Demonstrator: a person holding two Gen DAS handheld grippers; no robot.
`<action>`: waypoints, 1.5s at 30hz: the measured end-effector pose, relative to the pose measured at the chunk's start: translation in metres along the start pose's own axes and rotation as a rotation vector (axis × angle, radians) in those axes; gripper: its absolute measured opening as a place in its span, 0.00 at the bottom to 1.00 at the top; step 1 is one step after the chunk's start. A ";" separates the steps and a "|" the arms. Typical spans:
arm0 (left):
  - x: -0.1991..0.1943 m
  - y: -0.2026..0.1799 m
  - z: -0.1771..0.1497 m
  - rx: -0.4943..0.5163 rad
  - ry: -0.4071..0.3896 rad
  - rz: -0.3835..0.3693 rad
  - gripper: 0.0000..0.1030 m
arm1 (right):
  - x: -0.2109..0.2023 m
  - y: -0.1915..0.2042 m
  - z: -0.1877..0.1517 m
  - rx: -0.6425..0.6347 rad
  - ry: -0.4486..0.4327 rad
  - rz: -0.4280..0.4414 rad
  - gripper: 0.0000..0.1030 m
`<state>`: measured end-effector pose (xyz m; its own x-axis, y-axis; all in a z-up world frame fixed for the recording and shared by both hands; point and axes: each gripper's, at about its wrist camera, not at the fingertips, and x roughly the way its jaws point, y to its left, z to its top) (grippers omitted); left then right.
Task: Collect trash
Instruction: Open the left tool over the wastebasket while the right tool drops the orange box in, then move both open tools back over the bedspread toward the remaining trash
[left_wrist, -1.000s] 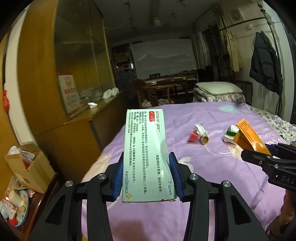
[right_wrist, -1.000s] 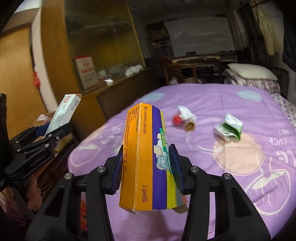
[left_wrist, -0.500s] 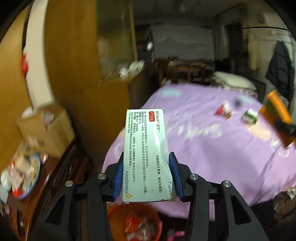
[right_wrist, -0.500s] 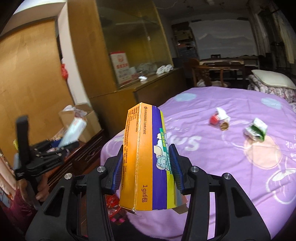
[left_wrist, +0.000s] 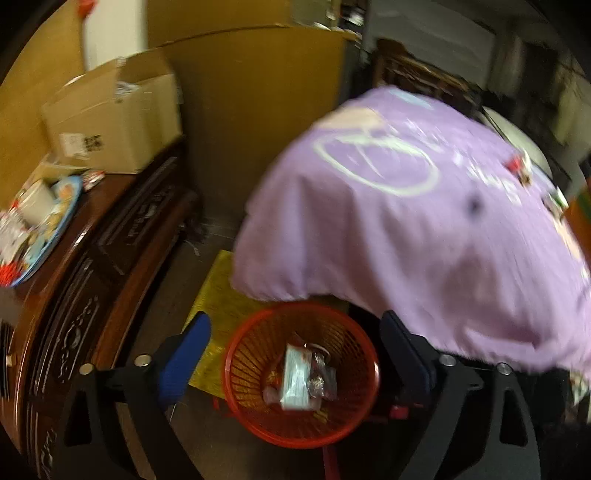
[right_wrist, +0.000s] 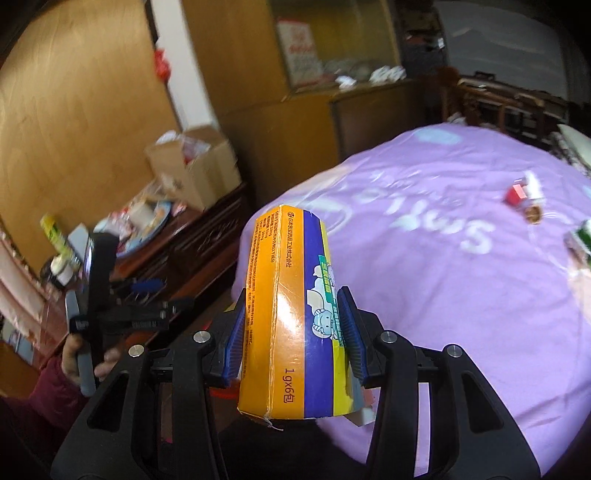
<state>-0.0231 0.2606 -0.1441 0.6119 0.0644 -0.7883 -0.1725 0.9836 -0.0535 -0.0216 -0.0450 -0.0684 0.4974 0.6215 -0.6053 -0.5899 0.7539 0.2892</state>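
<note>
My left gripper (left_wrist: 295, 354) is open and empty, held above a red mesh trash basket (left_wrist: 258, 424) on the floor by the bed's corner. The pale green medicine box (left_wrist: 294, 376) lies inside the basket among other wrappers. My right gripper (right_wrist: 293, 332) is shut on an orange and purple box (right_wrist: 291, 314), held over the edge of the purple bed (right_wrist: 443, 277). A red and white scrap (right_wrist: 524, 194) and a green wrapper (right_wrist: 581, 240) lie on the bed. The left gripper also shows in the right wrist view (right_wrist: 147, 295).
A dark wooden cabinet (left_wrist: 92, 277) stands left of the basket with a cardboard box (left_wrist: 110, 122) and a cluttered blue plate (left_wrist: 44, 229) on top. A yellow mat (left_wrist: 221, 295) lies under the basket. Wooden wardrobes line the wall.
My left gripper swung down over the red basket and opened; the pale green box dropped into the basket. My right gripper moved toward the bed's edge, still gripping the orange box.
</note>
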 end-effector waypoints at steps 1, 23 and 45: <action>-0.002 0.009 0.001 -0.026 -0.015 0.021 0.92 | 0.009 0.005 0.001 -0.008 0.025 0.019 0.45; 0.021 0.109 -0.024 -0.213 -0.007 0.209 0.94 | 0.183 0.111 -0.008 -0.212 0.374 0.145 0.57; -0.054 0.040 0.006 -0.065 -0.181 0.130 0.94 | 0.034 0.033 0.018 -0.030 0.023 -0.018 0.69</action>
<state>-0.0584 0.2973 -0.0994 0.7083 0.2252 -0.6690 -0.3050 0.9523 -0.0024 -0.0125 0.0048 -0.0665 0.4939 0.6023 -0.6271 -0.5997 0.7582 0.2560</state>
